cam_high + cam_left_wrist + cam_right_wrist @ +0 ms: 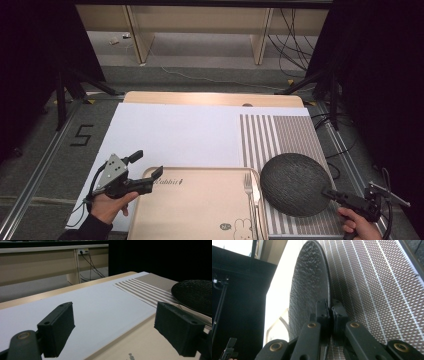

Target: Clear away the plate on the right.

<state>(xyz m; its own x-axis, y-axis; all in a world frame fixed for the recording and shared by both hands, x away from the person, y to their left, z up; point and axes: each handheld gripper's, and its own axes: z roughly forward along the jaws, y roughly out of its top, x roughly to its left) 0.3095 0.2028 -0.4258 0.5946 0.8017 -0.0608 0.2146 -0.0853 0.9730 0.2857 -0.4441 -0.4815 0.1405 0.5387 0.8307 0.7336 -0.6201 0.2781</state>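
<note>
Right gripper [327,191] clamped on black plate [295,183], fork [249,192] and tray [190,210] beyond; left gripper [147,165] agape over tray corner.

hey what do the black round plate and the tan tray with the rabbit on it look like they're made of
The black plate, pinched at its rim by the right tongs, has a matte, pebbled surface with faint sheen: probably glazed stoneware or textured melamine; the look leaves it open. The tray is smooth, uniform beige with a printed rabbit and lettering and a soft glare, so likely moulded plastic.
</note>
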